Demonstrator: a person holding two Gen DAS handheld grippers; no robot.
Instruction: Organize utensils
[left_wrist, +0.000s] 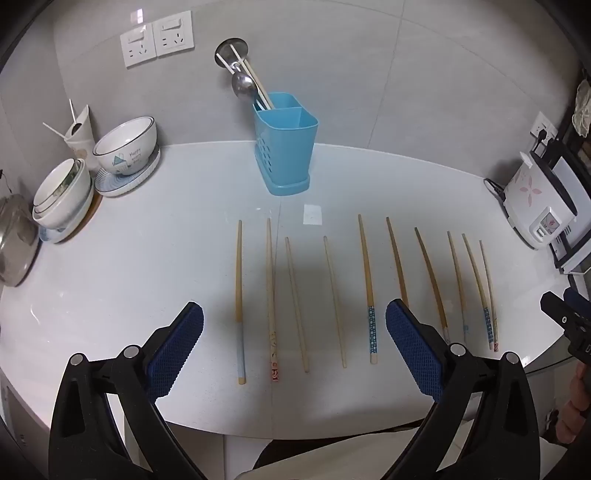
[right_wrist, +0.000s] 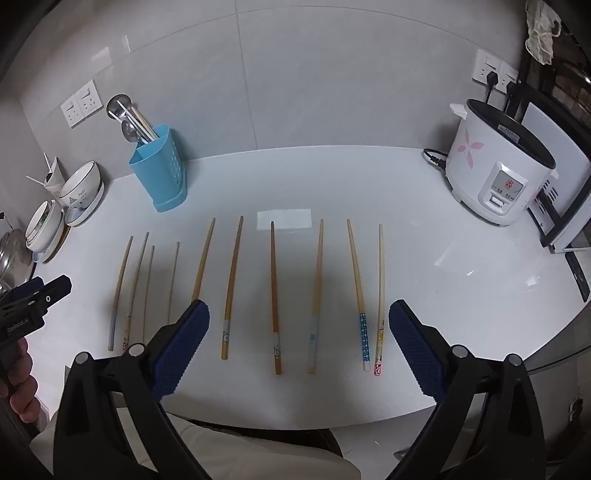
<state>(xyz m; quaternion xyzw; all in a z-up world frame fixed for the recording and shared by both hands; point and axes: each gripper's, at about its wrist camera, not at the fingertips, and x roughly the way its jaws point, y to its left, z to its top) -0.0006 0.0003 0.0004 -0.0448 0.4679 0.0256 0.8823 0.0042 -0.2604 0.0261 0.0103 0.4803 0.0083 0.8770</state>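
We've got both the left gripper (left_wrist: 294, 332) and right gripper (right_wrist: 299, 332) spread wide, empty, over the chopsticks (right_wrist: 274, 295) lined along the counter's (right_wrist: 461, 295) front edge, probably for easy single grabs; blue holder (left_wrist: 286, 147) waits at the back edge.

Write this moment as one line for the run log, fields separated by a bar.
left tool: open, empty | right tool: open, empty | chopsticks: row on counter | blue holder: at wall
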